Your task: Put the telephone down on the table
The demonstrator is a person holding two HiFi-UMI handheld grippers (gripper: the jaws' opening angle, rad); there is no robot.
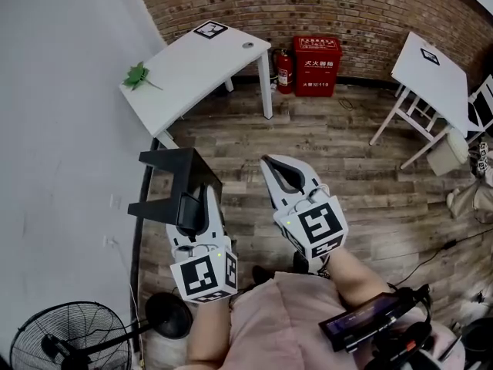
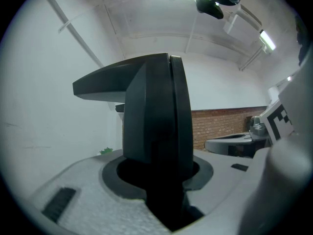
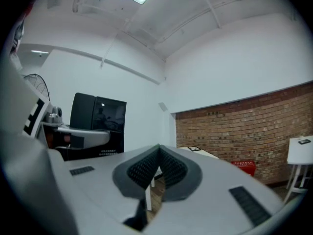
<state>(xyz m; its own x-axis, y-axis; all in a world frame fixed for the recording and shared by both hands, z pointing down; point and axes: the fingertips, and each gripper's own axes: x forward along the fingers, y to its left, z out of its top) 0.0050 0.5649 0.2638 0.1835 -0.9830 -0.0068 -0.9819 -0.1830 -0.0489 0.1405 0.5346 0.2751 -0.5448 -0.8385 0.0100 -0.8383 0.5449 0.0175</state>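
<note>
We are seeing the telephone (image 1: pixel 181 177) in matt black plastic. The right gripper (image 3: pixel 157 153) is showing grainy white plastic and dark ribbed pads (image 3: pixel 142 170). We are noting a smooth white counter (image 1: pixel 192 64), wood-plank floor (image 1: pixel 339 141), rough brick wall (image 1: pixel 347 6).

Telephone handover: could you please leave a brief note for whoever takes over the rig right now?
The left tool is shut on the telephone, held level in the air.
The right tool is shut and empty.
The table stands ahead by the wall; the telephone is not over it.
Done: telephone in grip.
Left: carry it to the table, set it down, release.
</note>
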